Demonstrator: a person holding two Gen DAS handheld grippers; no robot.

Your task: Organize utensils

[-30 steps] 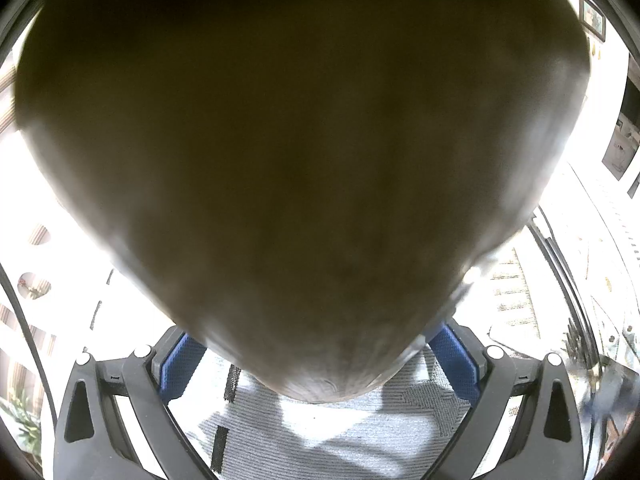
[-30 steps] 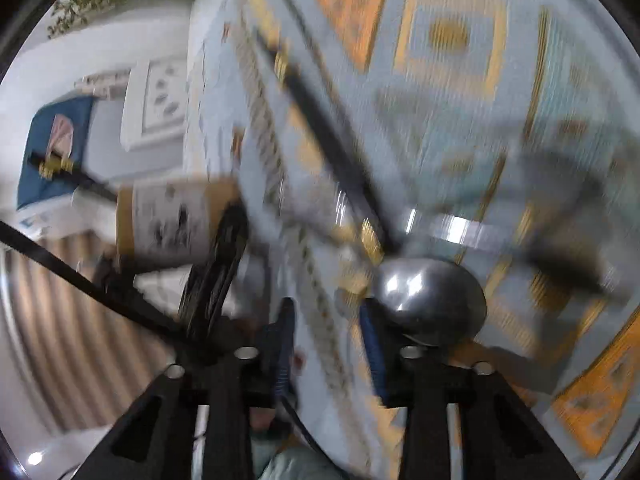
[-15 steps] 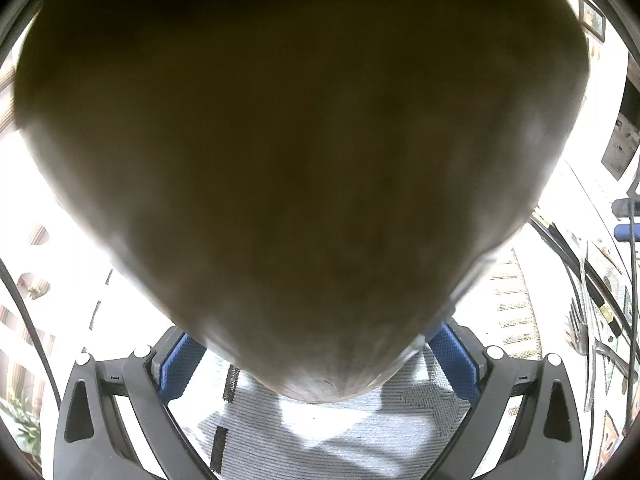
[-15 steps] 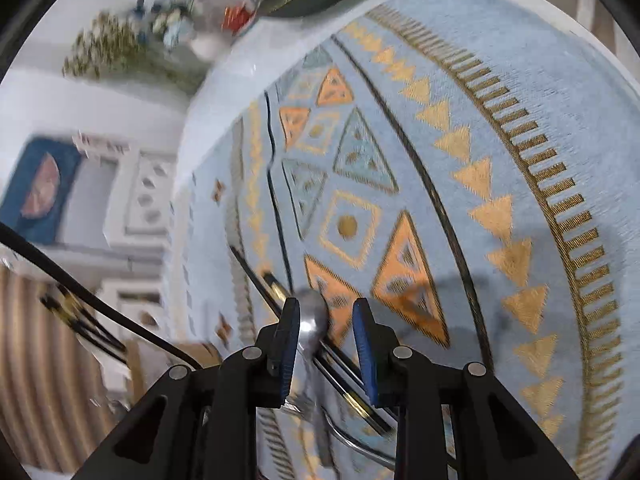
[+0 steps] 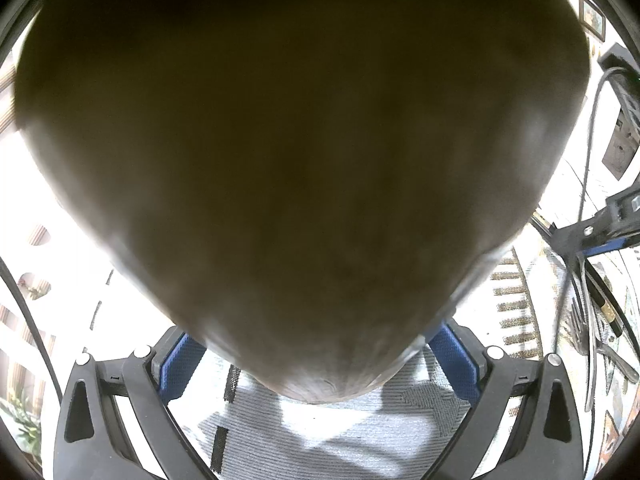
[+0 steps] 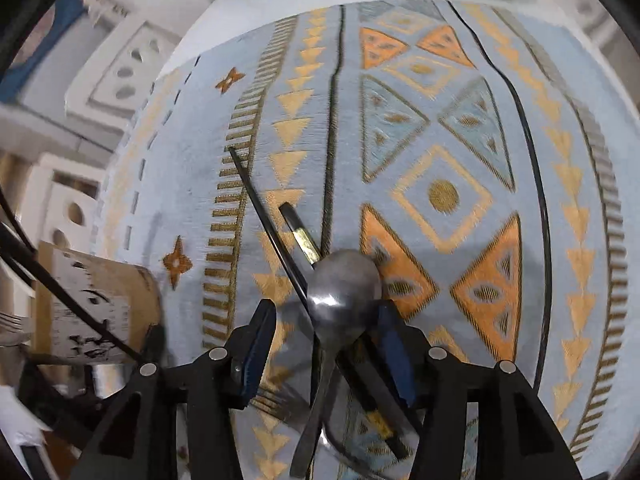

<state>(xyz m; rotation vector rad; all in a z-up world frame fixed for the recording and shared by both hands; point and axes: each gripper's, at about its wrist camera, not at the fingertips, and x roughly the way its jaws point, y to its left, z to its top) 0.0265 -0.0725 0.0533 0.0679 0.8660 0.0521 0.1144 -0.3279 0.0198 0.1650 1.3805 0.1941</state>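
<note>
A spoon (image 6: pixel 340 292) lies between the two fingers of the right gripper (image 6: pixel 324 332), its metal bowl pointing away from the camera and its handle running back toward the near edge. The jaws have just been opening and now stand spread, with a gap beside the left pad; whether the right pad still touches the bowl cannot be told. Under and just beyond the spoon lie black chopsticks (image 6: pixel 266 220) with gold bands, angled toward the far left. All rest on a pale blue patterned cloth (image 6: pixel 440 152) with orange triangles. To the left stands a brown cardboard cylinder (image 6: pixel 96 304) with a printed label.

In the left wrist view, the left gripper (image 5: pixel 320 364) has its blue pads spread wide against a large dark brown rounded object (image 5: pixel 300 160), which fills most of the frame; the pads appear to touch its sides. At the far right edge, more cutlery (image 5: pixel 600 332) lies on the cloth.
</note>
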